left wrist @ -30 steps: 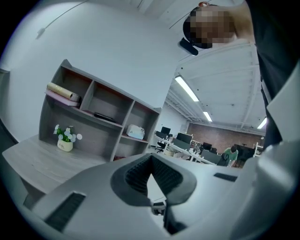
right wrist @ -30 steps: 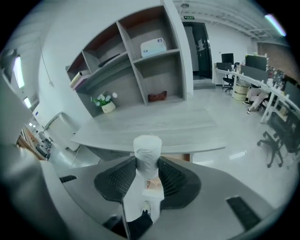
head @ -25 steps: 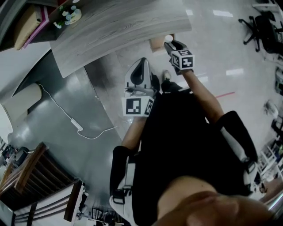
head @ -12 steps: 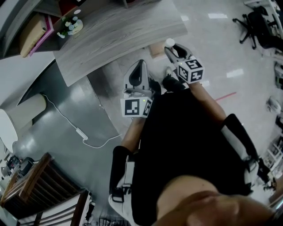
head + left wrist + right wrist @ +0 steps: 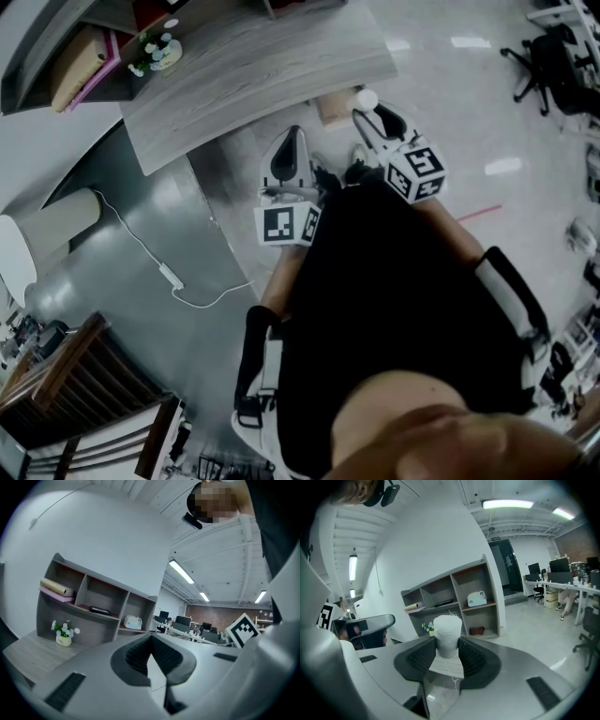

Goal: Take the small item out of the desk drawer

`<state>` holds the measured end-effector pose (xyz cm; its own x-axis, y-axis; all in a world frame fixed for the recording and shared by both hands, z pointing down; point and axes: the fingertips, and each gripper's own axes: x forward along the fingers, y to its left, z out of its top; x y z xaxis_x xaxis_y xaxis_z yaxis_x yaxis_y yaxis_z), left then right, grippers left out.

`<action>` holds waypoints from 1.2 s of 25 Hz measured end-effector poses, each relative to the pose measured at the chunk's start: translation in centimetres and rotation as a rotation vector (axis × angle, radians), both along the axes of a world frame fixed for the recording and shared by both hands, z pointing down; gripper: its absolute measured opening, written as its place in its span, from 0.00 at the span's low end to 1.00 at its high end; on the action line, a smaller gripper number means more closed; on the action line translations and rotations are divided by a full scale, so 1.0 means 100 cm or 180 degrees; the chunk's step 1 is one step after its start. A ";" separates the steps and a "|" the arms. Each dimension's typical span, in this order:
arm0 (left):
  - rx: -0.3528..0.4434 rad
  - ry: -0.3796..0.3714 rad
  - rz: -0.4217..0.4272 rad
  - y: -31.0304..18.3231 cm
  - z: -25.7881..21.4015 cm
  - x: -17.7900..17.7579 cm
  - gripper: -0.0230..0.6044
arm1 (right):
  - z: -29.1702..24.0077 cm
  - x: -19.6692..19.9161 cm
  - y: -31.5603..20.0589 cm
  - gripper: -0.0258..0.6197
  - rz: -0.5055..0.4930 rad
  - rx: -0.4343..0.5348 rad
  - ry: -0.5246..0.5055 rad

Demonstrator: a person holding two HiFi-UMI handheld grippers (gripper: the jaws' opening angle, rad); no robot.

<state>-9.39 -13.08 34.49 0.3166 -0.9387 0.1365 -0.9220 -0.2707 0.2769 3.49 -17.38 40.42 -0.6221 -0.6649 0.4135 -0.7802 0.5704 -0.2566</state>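
Note:
A small white roll (image 5: 447, 626) with a loose thread hanging from it sits clamped between the dark pads of my right gripper (image 5: 448, 649). In the head view the same white roll (image 5: 366, 98) shows at the tip of my right gripper (image 5: 373, 112), just off the front edge of the grey wooden desk (image 5: 253, 66). A brown box-like shape (image 5: 333, 105) lies under that edge; I cannot tell if it is the drawer. My left gripper (image 5: 292, 141) hangs beside the right one, its jaws closed together (image 5: 151, 641) with nothing between them.
A shelf unit (image 5: 89, 606) stands on the desk with a small flower pot (image 5: 150, 52) in front of it. A white cable (image 5: 169, 277) trails over the grey floor at left. Office chairs (image 5: 553, 56) stand at far right, a wooden chair (image 5: 75, 375) at lower left.
My right gripper has drawn back from the desk edge toward the person, carrying the white roll. The left gripper has hardly moved.

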 end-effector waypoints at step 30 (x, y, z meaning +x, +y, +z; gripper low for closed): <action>0.0067 -0.0091 -0.0062 -0.019 -0.004 0.020 0.02 | -0.004 0.012 -0.006 0.27 -0.0165 0.0043 -0.0034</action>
<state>-7.39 -15.02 34.09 0.2945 -0.9474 0.1252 -0.9346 -0.2581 0.2449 4.69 -18.03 40.02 -0.6601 -0.6373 0.3977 -0.7469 0.6134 -0.2567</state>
